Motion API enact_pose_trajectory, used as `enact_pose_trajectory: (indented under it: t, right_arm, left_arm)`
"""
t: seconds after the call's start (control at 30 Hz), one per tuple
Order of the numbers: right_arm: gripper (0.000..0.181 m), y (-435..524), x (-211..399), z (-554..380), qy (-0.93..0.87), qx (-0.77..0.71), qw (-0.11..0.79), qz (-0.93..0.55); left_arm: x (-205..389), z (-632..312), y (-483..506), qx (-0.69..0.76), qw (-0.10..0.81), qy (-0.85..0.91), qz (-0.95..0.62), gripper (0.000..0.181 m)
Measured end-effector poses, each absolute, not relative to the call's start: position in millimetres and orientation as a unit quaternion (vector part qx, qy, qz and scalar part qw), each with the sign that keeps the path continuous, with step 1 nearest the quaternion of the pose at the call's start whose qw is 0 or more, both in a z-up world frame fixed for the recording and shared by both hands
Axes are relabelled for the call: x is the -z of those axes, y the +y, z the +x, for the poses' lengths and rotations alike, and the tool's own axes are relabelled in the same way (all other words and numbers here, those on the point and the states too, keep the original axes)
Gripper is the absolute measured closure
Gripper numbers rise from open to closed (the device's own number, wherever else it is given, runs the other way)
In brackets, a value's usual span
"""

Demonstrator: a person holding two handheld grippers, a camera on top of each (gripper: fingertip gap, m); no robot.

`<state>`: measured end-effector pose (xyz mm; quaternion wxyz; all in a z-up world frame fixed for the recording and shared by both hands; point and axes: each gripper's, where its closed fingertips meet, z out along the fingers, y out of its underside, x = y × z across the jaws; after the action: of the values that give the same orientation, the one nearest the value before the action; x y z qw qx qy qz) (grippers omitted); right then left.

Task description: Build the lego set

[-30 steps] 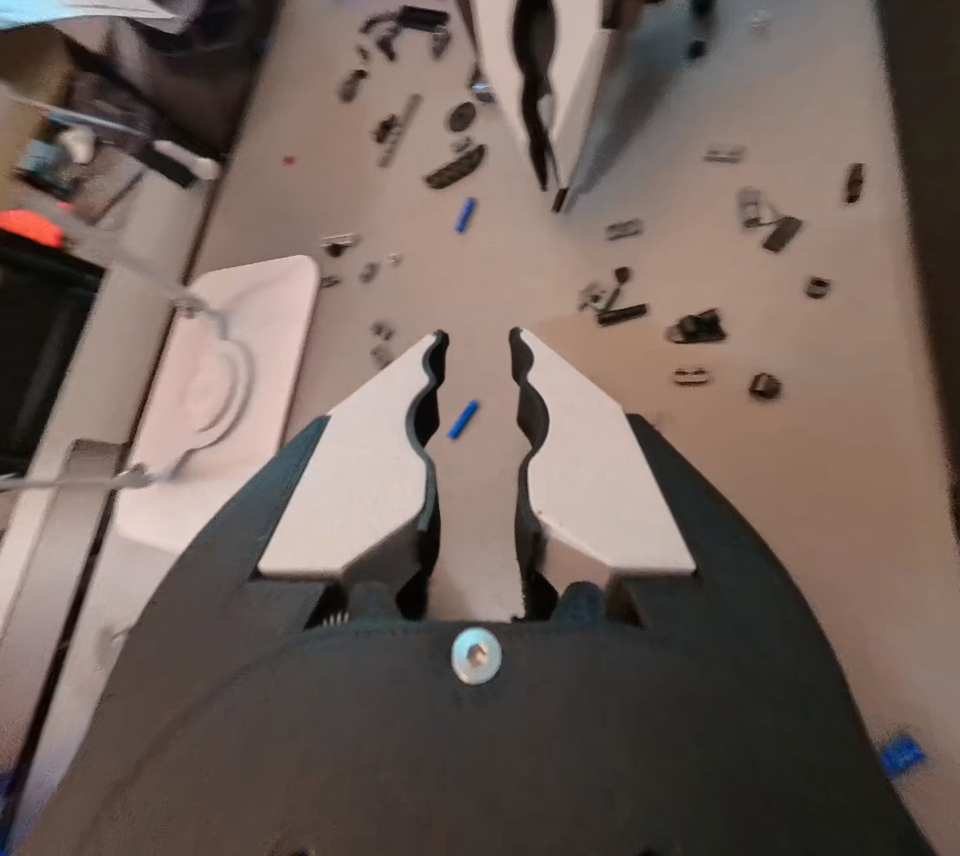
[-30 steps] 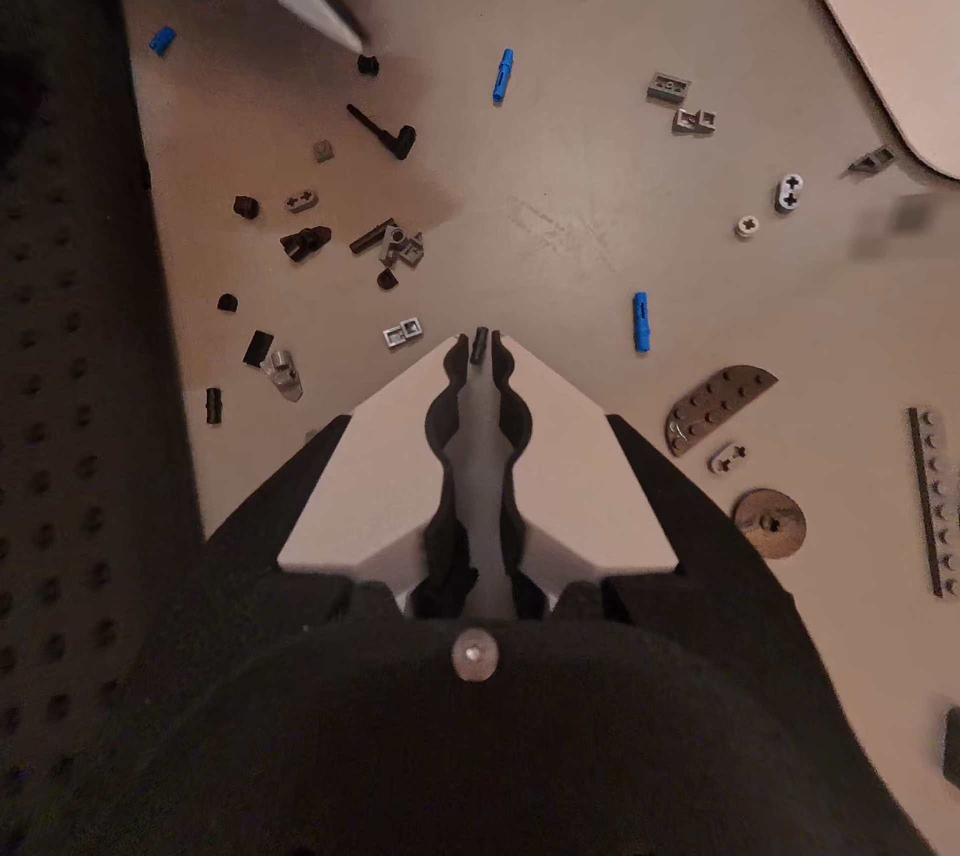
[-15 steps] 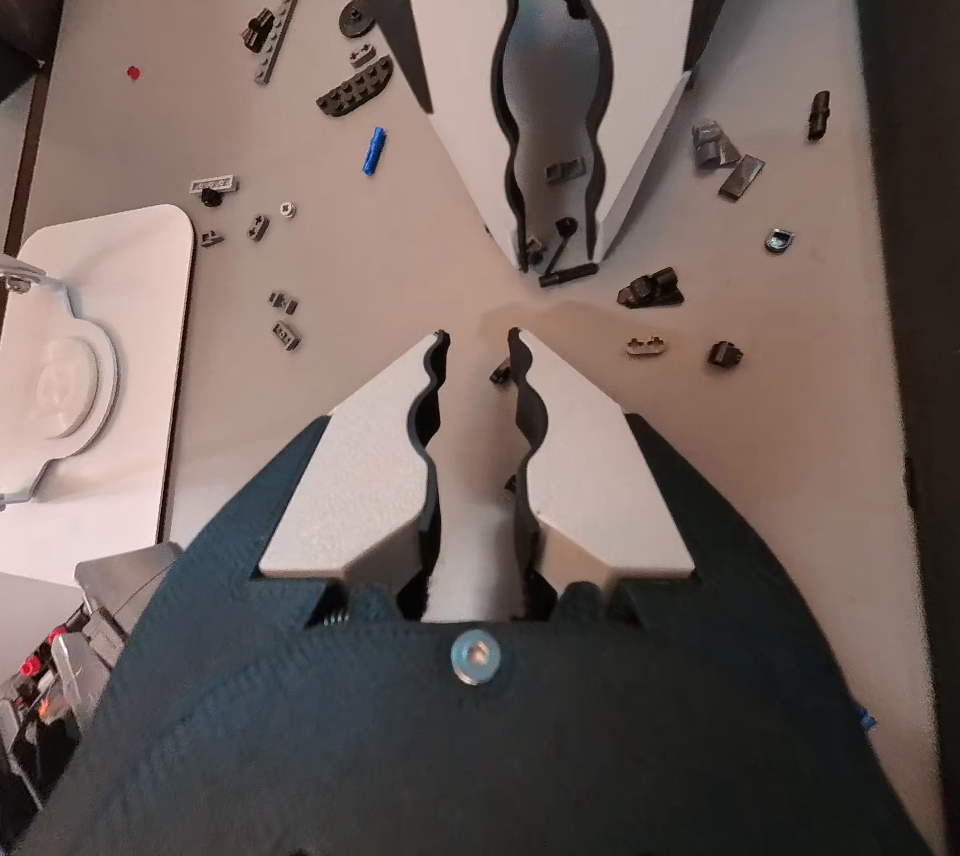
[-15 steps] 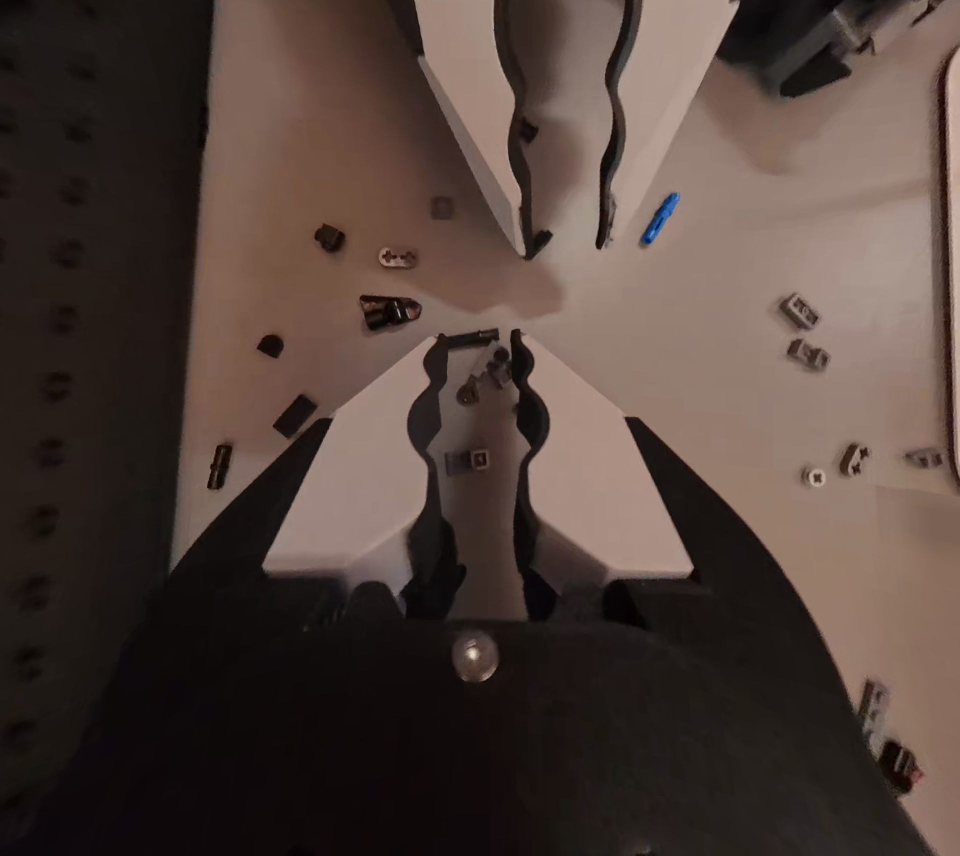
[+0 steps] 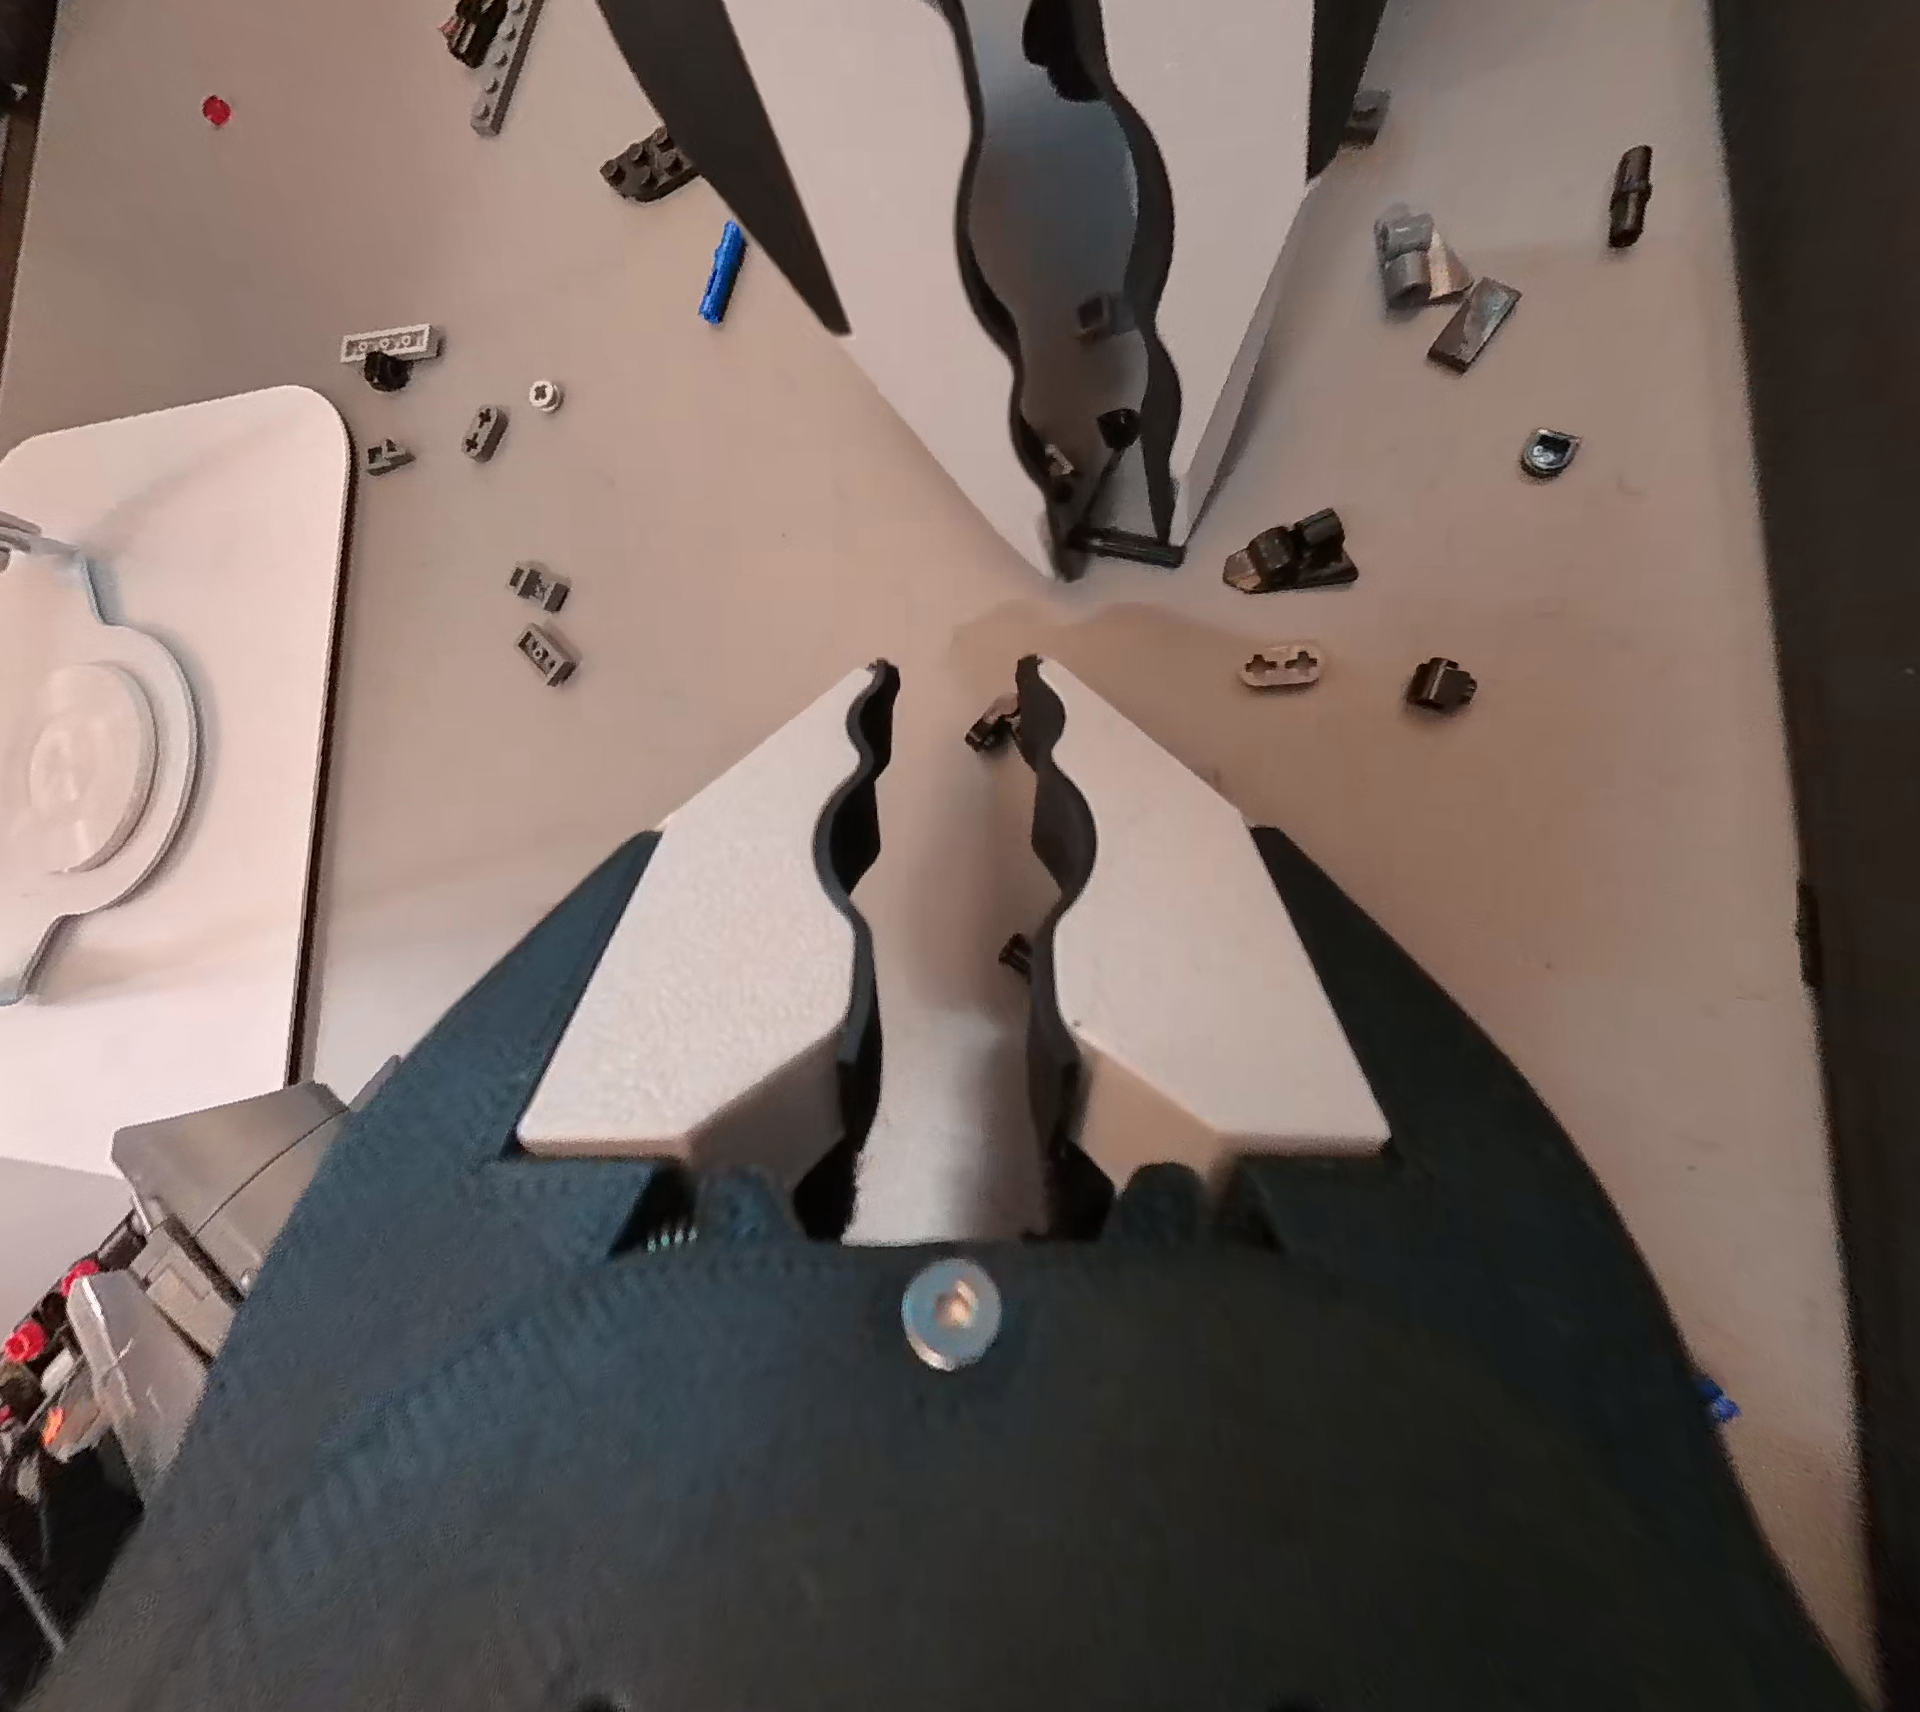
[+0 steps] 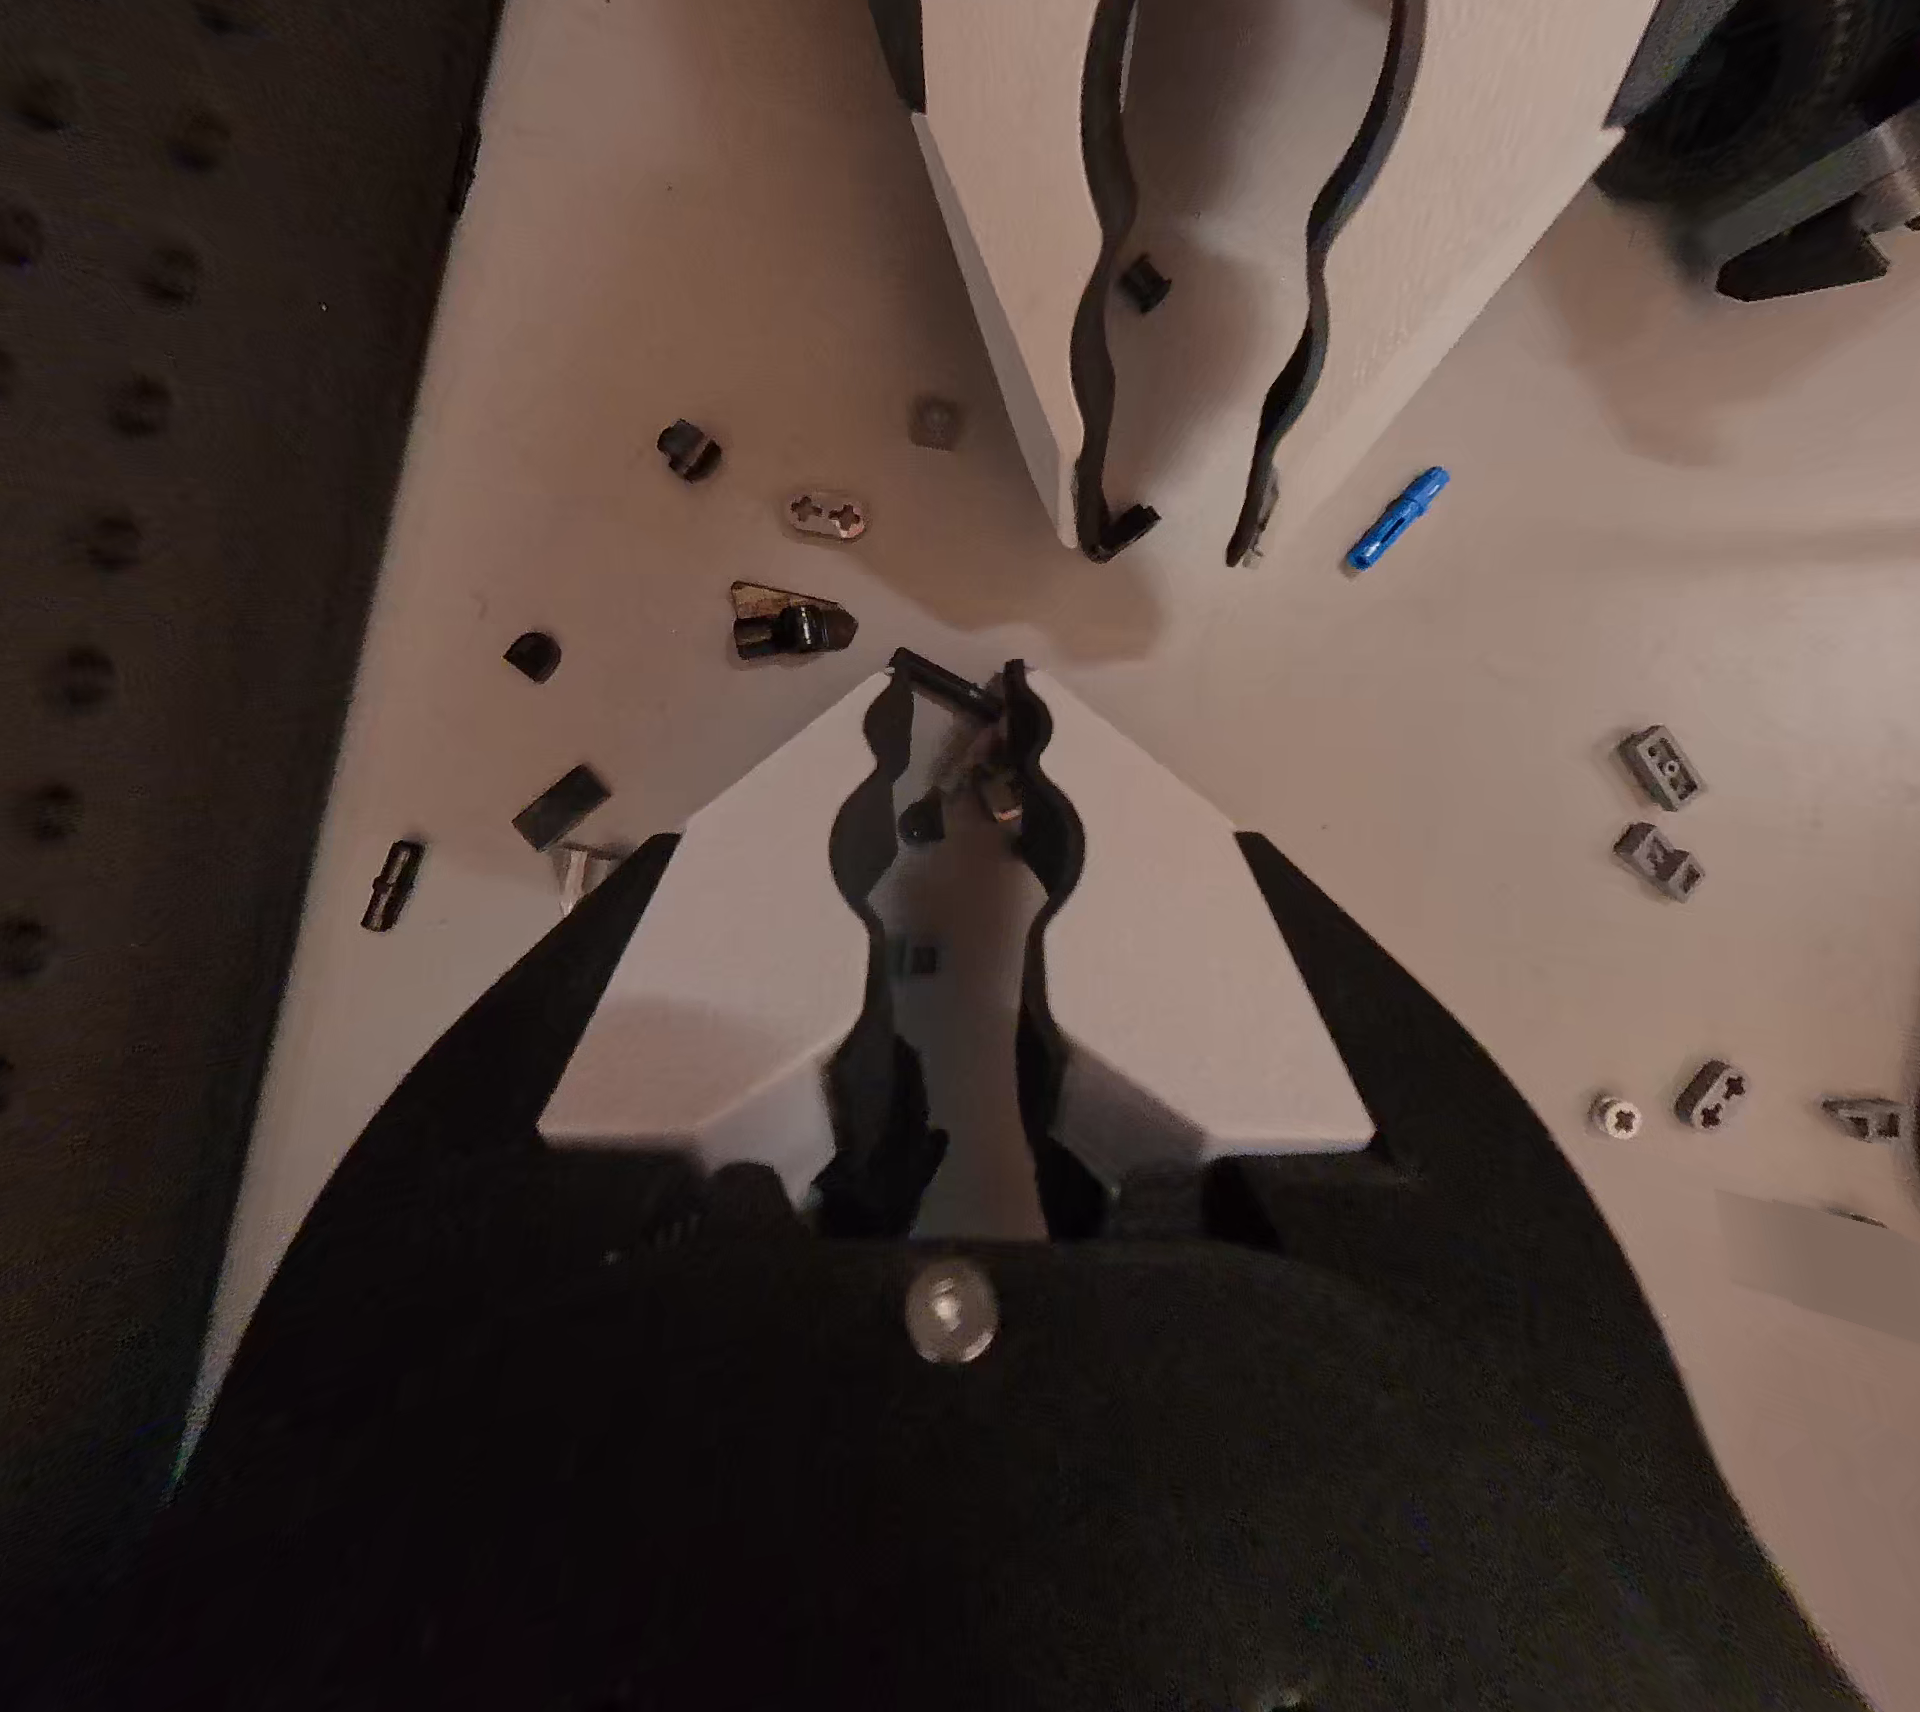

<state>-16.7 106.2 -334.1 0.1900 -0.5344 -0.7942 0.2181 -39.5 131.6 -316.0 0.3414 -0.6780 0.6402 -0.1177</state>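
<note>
- Both sets of jaws stand parted, tip toward tip over the pale table (image 5: pixel 727 519), each with a clear gap between its fingers.
- Left gripper (image 5: pixel 956 675) holds nothing; a small black piece (image 5: pixel 992 727) lies on the table just inside its right fingertip, touching or nearly so, which I cannot tell.
- Right gripper (image 6: pixel 951 675) is partly open, with a thin black rod piece (image 6: pixel 940 682) lying across its tips; whether the fingers press on it cannot be told.
- Between the right gripper's fingers, behind the rod, sit a small grey piece (image 6: pixel 1003 795) and a black one (image 6: pixel 923 821).
- Beside the right gripper's left fingertip lies a black wedge-shaped piece (image 6: pixel 790 623); farther out are a pale flat link with cross holes (image 6: pixel 826 514) and a small black stub (image 6: pixel 688 449).
- A blue pin (image 6: pixel 1397 519) lies off to the right of the facing tips.
- Grey plates (image 6: pixel 1657 767) sit well out to the right of the right gripper.
- Far to the left of the left gripper is a white board (image 5: pixel 260 519).
</note>
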Motion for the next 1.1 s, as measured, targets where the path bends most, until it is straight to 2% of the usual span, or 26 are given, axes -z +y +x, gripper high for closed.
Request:
enact_pose_trajectory:
  t: [0.13,0.33,0.47,0.63,0.8,0.97,1.1]
  right_arm:
    - [0.178,103.1,334.9,-17.0,-0.792,-0.23,0.186,-0.534]
    - [0.18,110.9,334.0,-19.1,-0.771,-0.239,0.194,-0.558]
    - [0.18,116.0,321.8,-20.7,-0.735,-0.278,0.205,-0.584]
    - [0.18,123.9,293.1,-28.4,-0.674,-0.345,0.233,-0.61]
    - [0.18,130.3,269.9,-35.3,-0.604,-0.426,0.236,-0.631]
    - [0.18,127.2,260.8,-40.0,-0.578,-0.467,0.226,-0.63]
    - [0.18,128.6,254.8,-42.1,-0.558,-0.491,0.223,-0.631]
  left_arm:
    - [318.4,-39.6,130.7,0.12,0.337,0.641,-0.679,0.16]
    - [314.6,-37.5,129.4,0.128,0.344,0.64,-0.676,0.158]
    - [305.3,-34.0,125.0,0.148,0.355,0.637,-0.668,0.149]
    - [290.4,-26.7,122.9,0.114,0.405,0.657,-0.626,0.144]
    - [282.5,-23.7,130.5,0.056,0.451,0.658,-0.6,0.153]
    - [271.0,-29.1,138.6,0.023,0.482,0.647,-0.59,0.174]
    - [266.0,-31.6,141.2,0.01,0.494,0.643,-0.585,0.178]
